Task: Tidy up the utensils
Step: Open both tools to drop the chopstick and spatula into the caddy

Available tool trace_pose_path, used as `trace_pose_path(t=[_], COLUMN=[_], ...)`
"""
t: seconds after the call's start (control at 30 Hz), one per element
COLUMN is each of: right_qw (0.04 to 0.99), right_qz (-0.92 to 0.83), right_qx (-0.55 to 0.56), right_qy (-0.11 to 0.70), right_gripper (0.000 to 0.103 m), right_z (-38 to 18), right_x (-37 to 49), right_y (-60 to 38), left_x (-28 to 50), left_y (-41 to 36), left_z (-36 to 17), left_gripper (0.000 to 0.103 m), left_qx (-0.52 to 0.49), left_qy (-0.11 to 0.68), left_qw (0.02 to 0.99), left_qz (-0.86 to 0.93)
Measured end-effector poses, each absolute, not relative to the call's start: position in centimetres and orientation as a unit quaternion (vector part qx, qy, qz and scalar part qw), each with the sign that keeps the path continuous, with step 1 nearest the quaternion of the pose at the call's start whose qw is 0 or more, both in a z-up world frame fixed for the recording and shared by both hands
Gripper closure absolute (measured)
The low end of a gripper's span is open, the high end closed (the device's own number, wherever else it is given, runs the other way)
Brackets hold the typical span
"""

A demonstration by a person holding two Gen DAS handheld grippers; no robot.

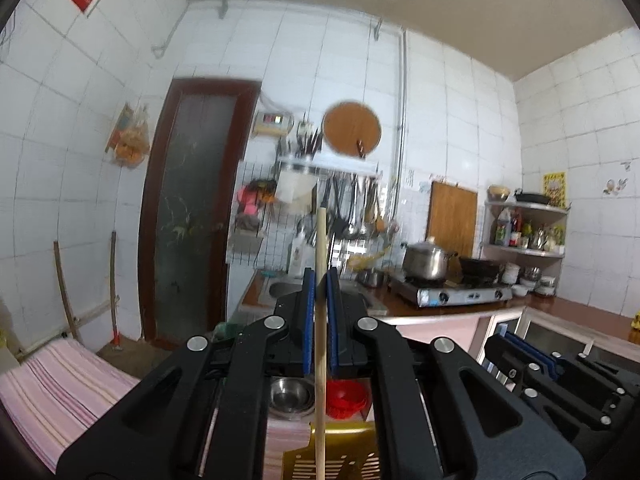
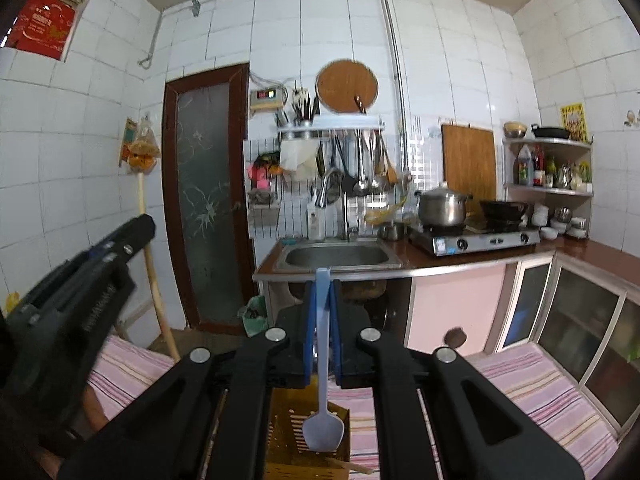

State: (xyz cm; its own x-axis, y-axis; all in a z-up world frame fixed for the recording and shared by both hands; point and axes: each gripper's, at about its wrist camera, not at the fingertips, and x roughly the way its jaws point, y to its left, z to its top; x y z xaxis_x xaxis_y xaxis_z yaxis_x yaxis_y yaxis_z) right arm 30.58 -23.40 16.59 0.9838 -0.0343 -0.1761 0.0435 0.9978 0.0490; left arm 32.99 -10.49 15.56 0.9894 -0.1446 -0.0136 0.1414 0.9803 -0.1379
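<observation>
In the left wrist view my left gripper (image 1: 320, 276) is shut on a long pale wooden stick (image 1: 320, 360) that stands upright between the blue pads. Under it lies a gold slotted utensil holder (image 1: 340, 460). In the right wrist view my right gripper (image 2: 324, 284) is shut on a light blue spoon (image 2: 322, 428), handle up and bowl hanging down over the same yellow holder (image 2: 288, 436). A wooden utensil (image 2: 348, 467) lies in that holder. The left gripper (image 2: 142, 226) shows at the left edge, the right gripper (image 1: 504, 340) at the lower right.
A pink striped cloth (image 2: 532, 384) covers the table below. Steel bowls (image 1: 290, 396) and a red basket (image 1: 346, 400) sit beyond the holder. Ahead are a sink (image 2: 338, 256), a gas stove (image 2: 476, 240) with a pot (image 2: 442, 208), hanging ladles (image 2: 364, 168) and a door (image 2: 208, 196).
</observation>
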Motion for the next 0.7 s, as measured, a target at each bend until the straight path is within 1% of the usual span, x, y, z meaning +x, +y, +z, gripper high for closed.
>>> trace_pose_path(t=[0.2,0.3,0.37,0.4,0.43,0.47,0.5,0.53,0.6,0.63,0.67,0.7], right_qw=[0.992,0.989,0.988,0.988,0.987,0.987,0.988,0.988,0.987,0.987,0.987,0.986], right_qz=[-0.024,-0.025,-0.030,-0.037,-0.042,-0.047,-0.050,-0.057,-0.065,-0.070,-0.073,-0.075], right_qx=[0.018,0.014,0.005,0.000,-0.003,-0.004,-0.004,-0.008,-0.016,-0.017,-0.016,-0.016], right_qy=[0.120,0.142,0.150,0.152,0.153,0.152,0.147,0.143,0.144,0.145,0.146,0.148], right_gripper=[0.096,0.096,0.094,0.091,0.077,0.056,0.050,0.049,0.048,0.043,0.036,0.034], right_z=[13.5,12.8,12.8,13.0,13.3,13.7,14.2,14.8,15.6,16.0,16.1,16.2], right_x=[32.3,32.8,32.8,32.6,32.3,31.7,31.1,30.1,28.8,27.8,27.2,26.3], right_y=[-23.4,-23.4,-23.3,-23.4,-23.4,-23.6,-23.8,-24.0,-24.2,-24.4,-24.4,-24.5], left_x=[35.7,36.3,35.9,35.6,35.3,34.8,34.0,33.2,31.1,30.1,29.0,28.2], left_y=[-10.2,-9.7,-8.8,-8.3,-7.8,-7.2,-6.6,-5.9,-4.3,-3.6,-2.7,-2.3], left_z=[12.4,12.4,13.0,13.3,13.7,14.4,14.8,15.2,15.9,16.0,16.0,15.9], left_gripper=[0.098,0.098,0.098,0.097,0.088,0.079,0.059,0.042,0.030,0.023,0.019,0.013], left_qx=[-0.072,-0.076,-0.084,-0.082,-0.075,-0.063,-0.056,-0.053,-0.046,-0.042,-0.038,-0.035], left_qy=[0.053,0.082,0.093,0.093,0.096,0.104,0.106,0.103,0.095,0.096,0.103,0.109], left_qw=[0.995,0.992,0.991,0.991,0.992,0.992,0.992,0.993,0.994,0.994,0.994,0.993], left_qz=[-0.053,-0.050,-0.050,-0.046,-0.042,-0.042,-0.040,-0.035,-0.024,-0.022,-0.022,-0.024])
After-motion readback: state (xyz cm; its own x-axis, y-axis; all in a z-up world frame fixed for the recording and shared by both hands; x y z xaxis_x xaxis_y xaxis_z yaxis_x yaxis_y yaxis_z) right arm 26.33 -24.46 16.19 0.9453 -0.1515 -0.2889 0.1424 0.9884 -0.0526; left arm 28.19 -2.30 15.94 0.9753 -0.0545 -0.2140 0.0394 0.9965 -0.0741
